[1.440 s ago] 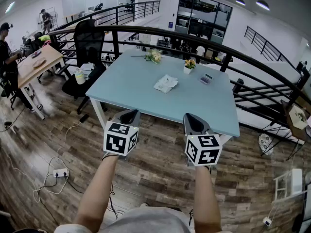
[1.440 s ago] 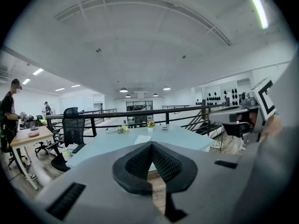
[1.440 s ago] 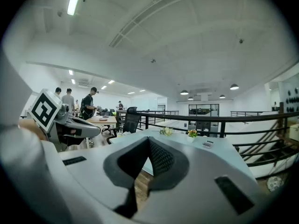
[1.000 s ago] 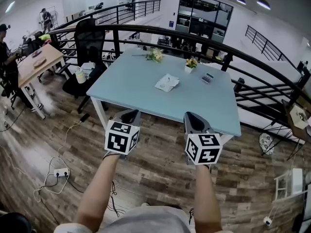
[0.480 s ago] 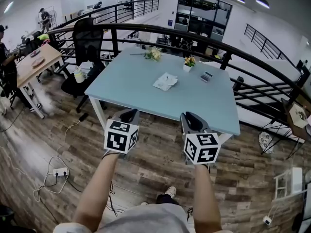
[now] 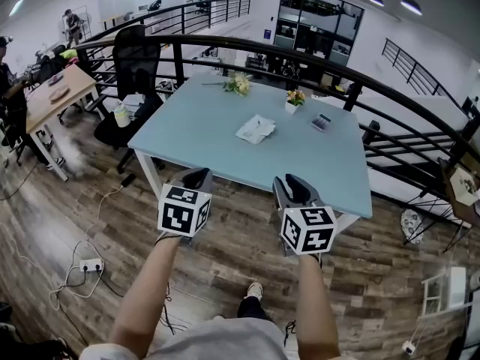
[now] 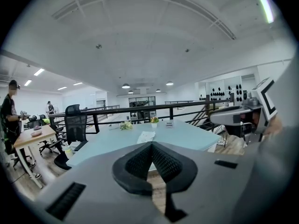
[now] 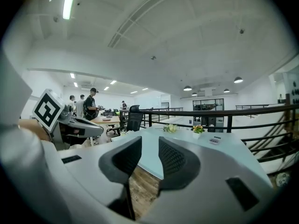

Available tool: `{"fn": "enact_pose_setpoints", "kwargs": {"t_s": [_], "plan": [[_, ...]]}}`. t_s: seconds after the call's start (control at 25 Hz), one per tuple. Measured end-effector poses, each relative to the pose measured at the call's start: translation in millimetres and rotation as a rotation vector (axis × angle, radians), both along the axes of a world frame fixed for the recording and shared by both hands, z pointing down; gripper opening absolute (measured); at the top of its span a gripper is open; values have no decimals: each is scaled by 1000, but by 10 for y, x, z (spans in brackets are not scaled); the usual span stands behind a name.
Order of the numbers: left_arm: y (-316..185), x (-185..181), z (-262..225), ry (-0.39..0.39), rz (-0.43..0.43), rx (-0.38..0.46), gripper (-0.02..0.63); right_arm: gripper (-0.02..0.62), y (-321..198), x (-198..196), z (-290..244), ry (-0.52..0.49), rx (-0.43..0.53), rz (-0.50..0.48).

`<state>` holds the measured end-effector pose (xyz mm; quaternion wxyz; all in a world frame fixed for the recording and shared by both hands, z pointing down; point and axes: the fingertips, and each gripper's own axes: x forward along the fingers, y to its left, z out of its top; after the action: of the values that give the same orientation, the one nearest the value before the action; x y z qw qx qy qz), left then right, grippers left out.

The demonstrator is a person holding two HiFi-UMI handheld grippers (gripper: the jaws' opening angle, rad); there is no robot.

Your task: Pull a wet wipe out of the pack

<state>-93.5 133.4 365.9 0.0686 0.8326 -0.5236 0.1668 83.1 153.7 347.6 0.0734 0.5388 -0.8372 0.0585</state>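
Head view first: we stand short of the table. The pack lies near the table's middle, well apart from both tongs. The left tongs and the right tongs hang over the floorboards just off the table's near edge. We reckon the step in hand is the approach. We should step in to the table, bring one tongs down to pin the pack flat, and keep the other free to nip the wipe at the opening. Draw it straight up, or the whole pack may lift along with it.

Left gripper view: the left tongs are closed, pads meeting, nothing in them. The pack shows beyond them on the table.

Right gripper view: the right tongs have just been opening and stand a narrow gap apart. They grip nothing, with only floorboards and the table's near edge showing between the pads.
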Motion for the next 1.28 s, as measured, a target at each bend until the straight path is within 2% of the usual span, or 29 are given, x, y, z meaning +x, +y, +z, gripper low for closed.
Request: {"fn": "enact_pose_setpoints", "kwargs": {"t_s": [0.56, 0.8, 1.28], "plan": [[-578, 176, -66, -37, -40, 2, -8, 156, -632, 250, 0, -4, -20, -40], [-786, 199, -61, -15, -84, 3, -6, 210, -872, 384, 67, -7, -43, -73], [-1167, 464, -51, -19, -108, 18, -6, 259, -1425, 602, 127, -12, -61, -140]]}}
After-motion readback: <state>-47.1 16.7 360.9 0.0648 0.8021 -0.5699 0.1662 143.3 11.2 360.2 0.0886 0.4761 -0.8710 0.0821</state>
